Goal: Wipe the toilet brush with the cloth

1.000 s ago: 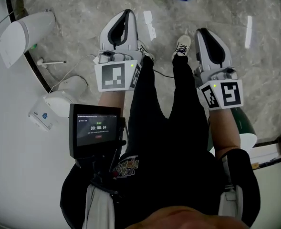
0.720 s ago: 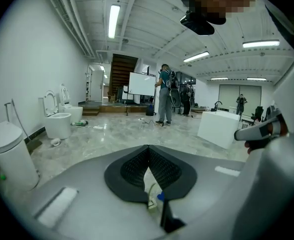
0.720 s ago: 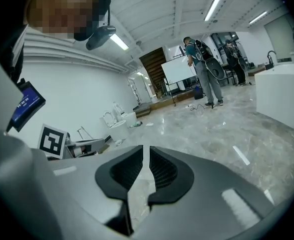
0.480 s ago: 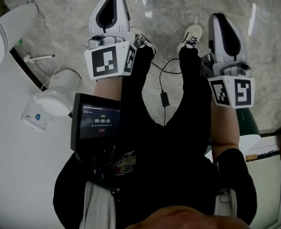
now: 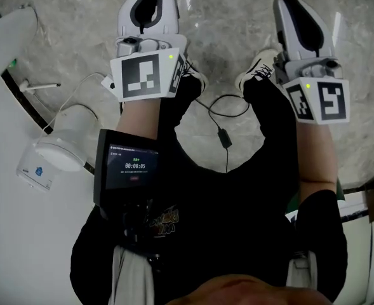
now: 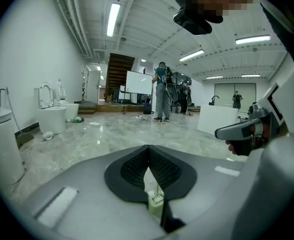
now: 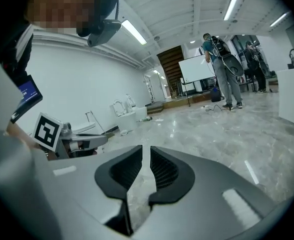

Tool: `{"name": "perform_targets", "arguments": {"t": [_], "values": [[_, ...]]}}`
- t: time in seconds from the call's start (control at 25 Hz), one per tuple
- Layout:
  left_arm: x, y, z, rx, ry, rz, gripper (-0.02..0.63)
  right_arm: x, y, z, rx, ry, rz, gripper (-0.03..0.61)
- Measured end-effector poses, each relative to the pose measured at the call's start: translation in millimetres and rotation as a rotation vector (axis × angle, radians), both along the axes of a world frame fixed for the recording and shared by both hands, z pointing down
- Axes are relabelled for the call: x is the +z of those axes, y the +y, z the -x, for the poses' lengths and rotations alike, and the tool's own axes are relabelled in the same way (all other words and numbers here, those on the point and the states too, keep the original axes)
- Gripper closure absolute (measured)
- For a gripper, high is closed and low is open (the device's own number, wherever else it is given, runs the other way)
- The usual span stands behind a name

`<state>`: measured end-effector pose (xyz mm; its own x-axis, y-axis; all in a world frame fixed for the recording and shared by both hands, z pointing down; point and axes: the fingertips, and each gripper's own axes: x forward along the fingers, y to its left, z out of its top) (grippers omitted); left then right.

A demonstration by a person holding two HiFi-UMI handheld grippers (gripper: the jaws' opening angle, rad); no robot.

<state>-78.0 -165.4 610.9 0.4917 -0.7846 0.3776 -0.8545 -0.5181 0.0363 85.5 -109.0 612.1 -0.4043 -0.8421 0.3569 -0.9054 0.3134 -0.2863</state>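
Grey left tongs (image 6: 147, 150) closed, empty; right tongs (image 7: 146, 151) just parted slightly, empty. Both were moved up-frame; cloth, brush not yet taken.

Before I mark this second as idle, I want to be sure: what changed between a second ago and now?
The left gripper and right gripper both slid toward the top of the head view, out over the floor, as the person's legs spread. The right gripper's fingers have just opened slightly further, with nothing between them. Nothing was grasped. The left fingers stay shut and empty.
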Motion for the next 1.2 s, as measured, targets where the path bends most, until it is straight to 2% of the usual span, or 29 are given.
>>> {"name": "perform_targets", "arguments": {"t": [0.2,0.56,0.76,0.88,1.04,1.2], "values": [[47.3,-29.5,-9.4,0.017,0.002,-0.029,0.603,60.3,-34.9,2.0,-0.093,0.032,-0.038,0.523],[51.6,-35.5,-44.3,0.070,0.131,-0.023,0.603,67.2,-50.6,-6.9,-0.196,0.139,-0.142,0.514],[82.4,-65.4,-65.2,0.134,0.104,-0.051,0.603,133.9,-70.1,-5.0,-0.237,0.118,-0.083,0.509],[83.7,-69.4,-77.9,0.170,0.109,-0.064,0.603,154.5,-73.2,-6.1,-0.235,0.127,-0.062,0.509],[74.0,-70.4,-94.5,0.230,0.124,-0.097,0.603,179.3,-83.2,-21.8,-0.180,0.130,-0.016,0.501],[79.6,-62.7,-105.1,0.275,0.108,-0.106,0.603,242.3,-88.3,-67.6,-0.080,0.203,0.114,0.460]]}}
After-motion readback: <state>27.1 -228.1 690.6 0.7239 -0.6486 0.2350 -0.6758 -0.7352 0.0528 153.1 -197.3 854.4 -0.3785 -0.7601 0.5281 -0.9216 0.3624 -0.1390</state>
